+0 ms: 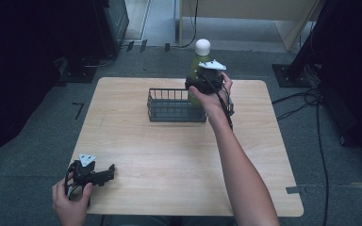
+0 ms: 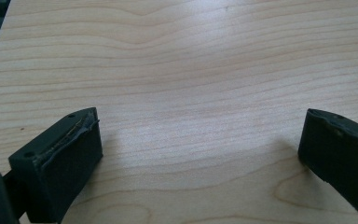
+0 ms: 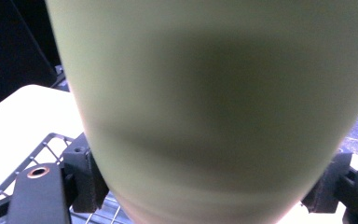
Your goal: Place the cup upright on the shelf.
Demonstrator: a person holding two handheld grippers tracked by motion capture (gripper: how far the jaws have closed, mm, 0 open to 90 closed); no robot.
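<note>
A green bottle (image 1: 199, 63) with a white round cap stands upright at the far side of the table, over the right end of a dark wire basket (image 1: 174, 106). My right gripper (image 1: 207, 80) is shut on the green bottle (image 3: 214, 107), whose body sits between both jaws in the right gripper view, with the wire basket (image 3: 42, 149) just below. Whether the bottle rests in the basket or hangs above it I cannot tell. My left gripper (image 1: 104, 173) lies at the near left corner of the table, open, with bare wood between its fingers (image 2: 70, 158).
The wooden table (image 1: 169, 165) has wide free room in its middle and near right. Cables (image 1: 306, 99) trail on the grey floor to the right, and dark equipment stands at the back left.
</note>
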